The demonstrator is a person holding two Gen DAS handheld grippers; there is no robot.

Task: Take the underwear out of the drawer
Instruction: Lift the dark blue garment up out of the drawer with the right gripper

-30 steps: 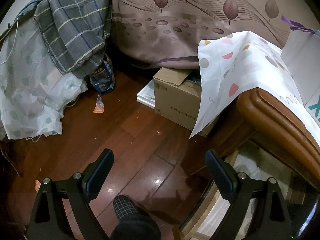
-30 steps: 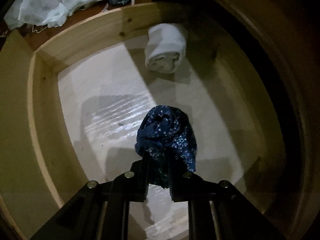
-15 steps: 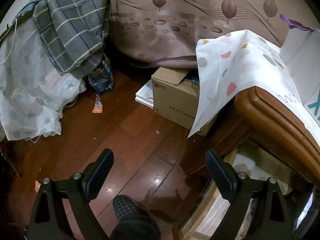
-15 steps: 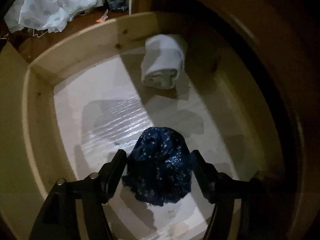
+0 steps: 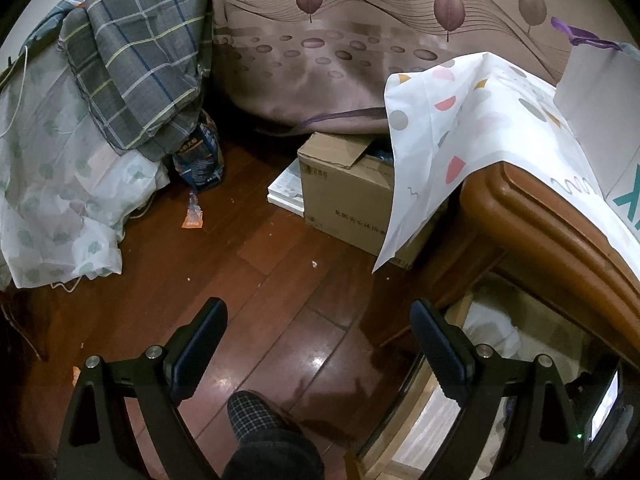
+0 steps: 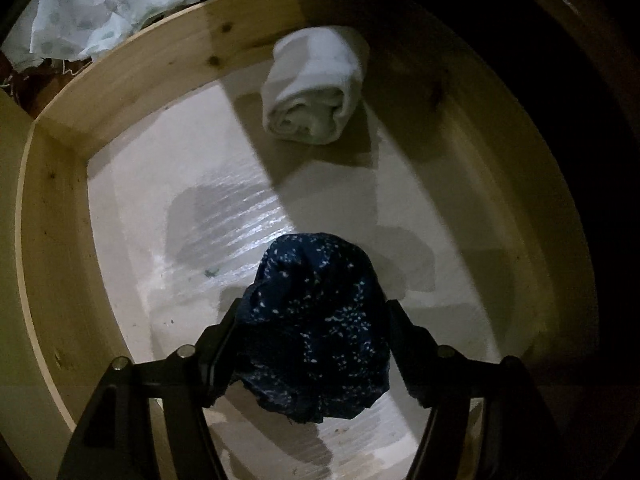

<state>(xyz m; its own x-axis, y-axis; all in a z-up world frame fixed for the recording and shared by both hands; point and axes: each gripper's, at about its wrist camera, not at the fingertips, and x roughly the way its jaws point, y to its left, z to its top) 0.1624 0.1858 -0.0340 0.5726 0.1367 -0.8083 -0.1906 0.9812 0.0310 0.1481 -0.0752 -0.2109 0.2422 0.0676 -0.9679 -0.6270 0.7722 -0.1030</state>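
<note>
In the right wrist view, dark blue speckled underwear [image 6: 316, 328] lies bunched on the white floor of the open wooden drawer [image 6: 132, 80]. My right gripper [image 6: 314, 320] is open, its fingers standing on either side of the bundle. A rolled white cloth [image 6: 316, 88] lies at the drawer's far end. In the left wrist view, my left gripper [image 5: 318, 320] is open and empty above the wooden floor, left of the drawer [image 5: 424, 420], whose corner and white roll [image 5: 490, 330] show at the lower right.
A cardboard box [image 5: 344, 196] stands on the floor by the brown cabinet [image 5: 536, 220], which is draped with a dotted white cloth [image 5: 472, 120]. A plaid blanket [image 5: 140, 60] and a white sheet [image 5: 48, 180] lie at the left. A slippered foot [image 5: 256, 416] is below my left gripper.
My right gripper was shut on the blue underwear a second ago, then opened; the bundle now sits between spread fingers. The left gripper has barely moved.
</note>
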